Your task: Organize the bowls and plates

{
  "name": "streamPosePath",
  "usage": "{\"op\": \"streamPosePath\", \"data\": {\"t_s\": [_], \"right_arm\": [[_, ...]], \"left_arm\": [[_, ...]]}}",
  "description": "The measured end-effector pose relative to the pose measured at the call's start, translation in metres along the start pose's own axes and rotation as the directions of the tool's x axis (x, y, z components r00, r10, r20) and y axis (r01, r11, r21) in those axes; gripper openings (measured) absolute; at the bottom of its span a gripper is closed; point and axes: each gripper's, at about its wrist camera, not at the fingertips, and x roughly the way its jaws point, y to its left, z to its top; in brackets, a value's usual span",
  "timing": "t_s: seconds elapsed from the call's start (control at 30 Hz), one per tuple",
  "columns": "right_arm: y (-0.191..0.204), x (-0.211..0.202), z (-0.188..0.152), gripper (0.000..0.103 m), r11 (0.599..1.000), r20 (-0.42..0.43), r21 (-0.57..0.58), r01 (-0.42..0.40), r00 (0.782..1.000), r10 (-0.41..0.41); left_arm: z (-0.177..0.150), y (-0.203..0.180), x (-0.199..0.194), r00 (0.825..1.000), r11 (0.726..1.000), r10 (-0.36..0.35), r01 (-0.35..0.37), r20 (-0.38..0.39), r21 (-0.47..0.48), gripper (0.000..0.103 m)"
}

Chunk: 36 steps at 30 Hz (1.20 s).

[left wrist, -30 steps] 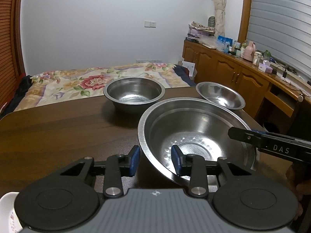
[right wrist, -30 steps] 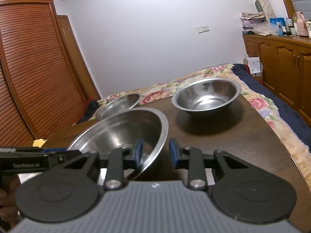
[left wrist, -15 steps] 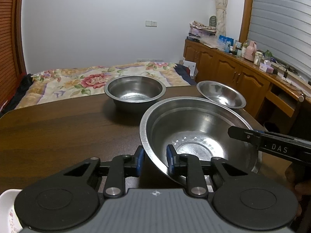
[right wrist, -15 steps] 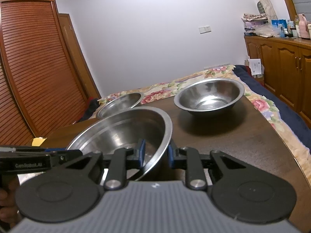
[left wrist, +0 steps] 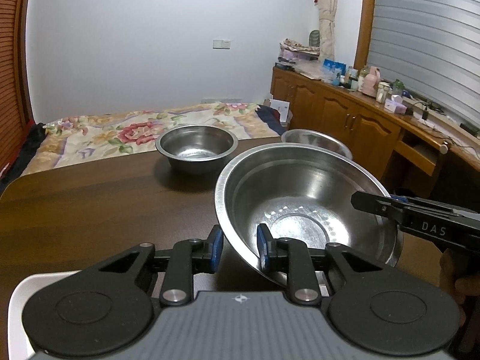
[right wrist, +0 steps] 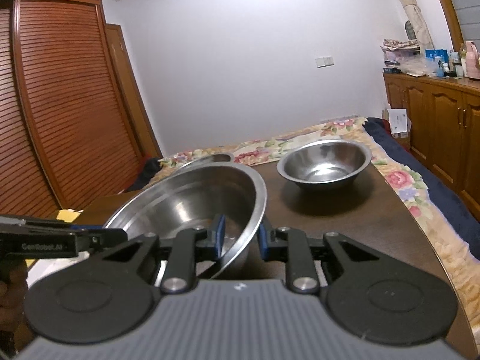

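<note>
Stainless steel dominates the scene: we hold a large, wide stainless-steel bowl (left wrist: pixel 303 207) by its rim, one gripper on each side. Our left gripper (left wrist: pixel 237 249) has its blue pads on either side of the near rim — one pad outside the wall, one inside — and they press on the metal. Our right gripper (right wrist: pixel 239 240) pinches the opposite rim the same way, one blue pad inside the bowl and one outside. Both sets of jaws have just been closing, with the rim between them. The large bowl sits tilted, and in the left wrist view its underside looks clear of the dark brown wooden table (left wrist: pixel 90 204), though we cannot tell this for certain.

In the left wrist view the right gripper shows as a black bar reaching over the bowl's far edge; in the right wrist view the left one appears likewise at the left.

Two more bowls stand on the table beyond. A deep, medium-sized steel bowl (left wrist: pixel 196 150) rests upright near the far edge, well apart from the held one. A shallower steel bowl (left wrist: pixel 318 141) lies just behind the large bowl's rim and is partly hidden by it.

A white dish edge (left wrist: pixel 21 294) shows at the lower left — too little of it to identify. Behind the table lies a bed with a floral cover (left wrist: pixel 120 129).
</note>
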Motion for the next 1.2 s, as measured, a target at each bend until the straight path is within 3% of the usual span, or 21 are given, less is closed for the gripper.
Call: {"op": "streamPosePath", "data": {"t_s": [0.6,1.2], "right_arm": [[0.01,-0.022,-0.024,0.025,0.997,-0.036,0.054,-0.054,0.998,0.056],[0.009,-0.027,-0.035,0.025,0.997,-0.061,0.057,-0.043,0.997,0.047]], "left_arm": [[-0.033,0.003,-0.03,1.0,1.0,-0.014,0.014,-0.022,-0.007,0.026],[-0.045,0.001,-0.028,0.999,1.0,-0.016,0.015,-0.035,-0.008,0.027]]}}
